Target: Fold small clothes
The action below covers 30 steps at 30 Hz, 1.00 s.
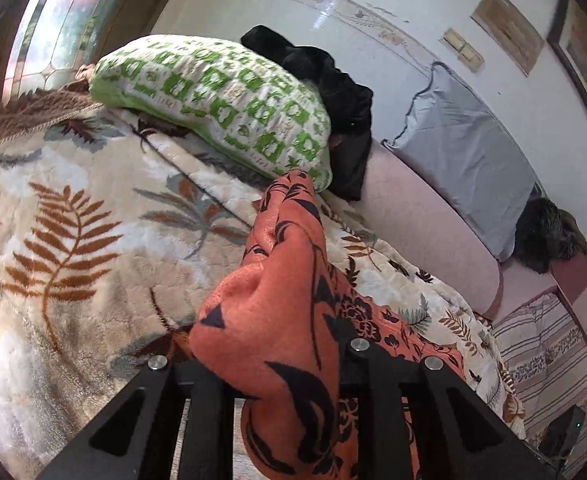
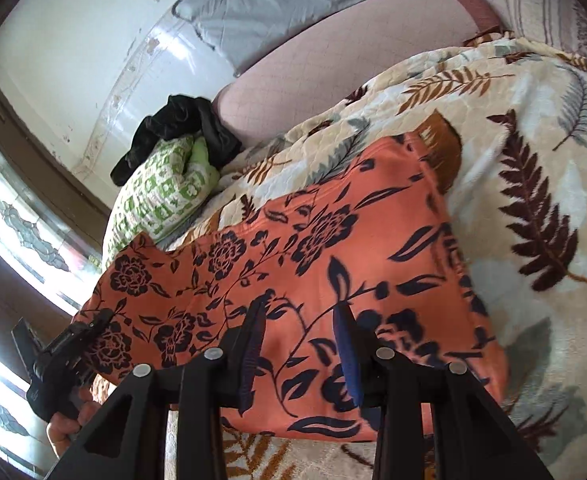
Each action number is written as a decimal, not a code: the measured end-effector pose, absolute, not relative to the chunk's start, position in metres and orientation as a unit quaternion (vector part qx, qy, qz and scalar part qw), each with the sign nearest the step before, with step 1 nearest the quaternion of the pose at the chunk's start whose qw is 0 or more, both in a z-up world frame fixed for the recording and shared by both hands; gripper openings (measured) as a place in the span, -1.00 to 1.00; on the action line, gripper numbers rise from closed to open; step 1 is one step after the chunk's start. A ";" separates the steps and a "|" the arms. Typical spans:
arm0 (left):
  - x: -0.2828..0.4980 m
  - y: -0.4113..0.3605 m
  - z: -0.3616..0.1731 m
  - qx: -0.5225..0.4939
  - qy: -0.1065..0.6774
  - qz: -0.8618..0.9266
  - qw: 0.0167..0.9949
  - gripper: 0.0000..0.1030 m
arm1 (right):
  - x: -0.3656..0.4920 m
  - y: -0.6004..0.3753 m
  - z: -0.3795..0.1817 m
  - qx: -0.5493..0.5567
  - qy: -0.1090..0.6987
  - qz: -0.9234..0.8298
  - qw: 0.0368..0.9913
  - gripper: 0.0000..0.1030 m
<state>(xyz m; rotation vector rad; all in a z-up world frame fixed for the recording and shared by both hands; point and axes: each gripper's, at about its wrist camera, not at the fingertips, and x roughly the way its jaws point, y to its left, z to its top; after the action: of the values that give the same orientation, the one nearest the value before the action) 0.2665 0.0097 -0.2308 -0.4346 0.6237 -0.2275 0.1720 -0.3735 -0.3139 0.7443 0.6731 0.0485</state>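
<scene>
Leaf-patterned blanket [image 2: 533, 128] covering the bed. We pinch the orange floral garment [image 2: 313, 248] at its near edge with left gripper [image 1: 289, 392] and right gripper [image 2: 301, 344], jaws clamped on cloth, likely to carry that edge over in a fold.
</scene>
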 end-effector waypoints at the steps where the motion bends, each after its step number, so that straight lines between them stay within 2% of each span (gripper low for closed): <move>1: 0.264 -0.005 -0.223 -0.197 0.299 -0.122 0.925 -0.63 | 0.167 -0.385 -0.314 0.371 0.316 0.017 0.873 -0.27; 7: 0.244 -0.121 -0.202 -0.112 0.297 -0.199 0.927 -0.64 | 0.134 -0.446 -0.303 0.427 0.264 -0.017 0.864 -0.25; 12: 0.220 -0.238 -0.245 -0.015 0.336 -0.255 0.906 -0.58 | 0.119 -0.486 -0.306 0.479 0.234 -0.028 0.845 -0.25; 13: 0.217 -0.259 -0.264 0.011 0.357 -0.261 0.897 -0.51 | 0.118 -0.492 -0.308 0.489 0.232 -0.027 0.841 -0.25; 14: 0.216 -0.274 -0.281 0.031 0.386 -0.265 0.883 -0.26 | 0.118 -0.496 -0.310 0.498 0.232 -0.025 0.835 -0.22; 15: 0.214 -0.282 -0.294 0.042 0.411 -0.276 0.868 -0.15 | 0.118 -0.499 -0.312 0.509 0.233 -0.022 0.828 -0.19; 16: 0.207 -0.284 -0.298 0.053 0.412 -0.282 0.865 -0.06 | 0.119 -0.501 -0.315 0.522 0.235 -0.017 0.820 -0.13; 17: 0.198 -0.280 -0.294 0.059 0.399 -0.292 0.867 0.05 | 0.120 -0.502 -0.318 0.533 0.239 -0.009 0.812 0.10; 18: 0.189 -0.272 -0.285 0.056 0.388 -0.316 0.864 0.16 | 0.122 -0.501 -0.319 0.539 0.242 -0.002 0.807 0.19; 19: 0.183 -0.263 -0.276 0.045 0.382 -0.347 0.855 0.43 | 0.124 -0.499 -0.319 0.540 0.244 0.003 0.805 0.23; 20: 0.176 -0.251 -0.265 0.034 0.375 -0.373 0.848 0.58 | 0.127 -0.495 -0.317 0.537 0.248 0.011 0.806 0.23; 26: 0.166 -0.175 -0.231 0.066 0.314 -0.329 0.888 0.59 | 0.154 -0.458 -0.316 0.517 0.294 0.068 0.801 0.28; 30: 0.203 -0.125 -0.237 0.023 0.334 -0.244 0.910 0.59 | 0.175 -0.431 -0.315 0.491 0.322 0.084 0.805 0.28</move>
<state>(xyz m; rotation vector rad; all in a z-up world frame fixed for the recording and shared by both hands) 0.2032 -0.1245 -0.2373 0.0471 0.6885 -0.5029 0.1749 -0.4314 -0.3154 1.0524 0.6891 0.1799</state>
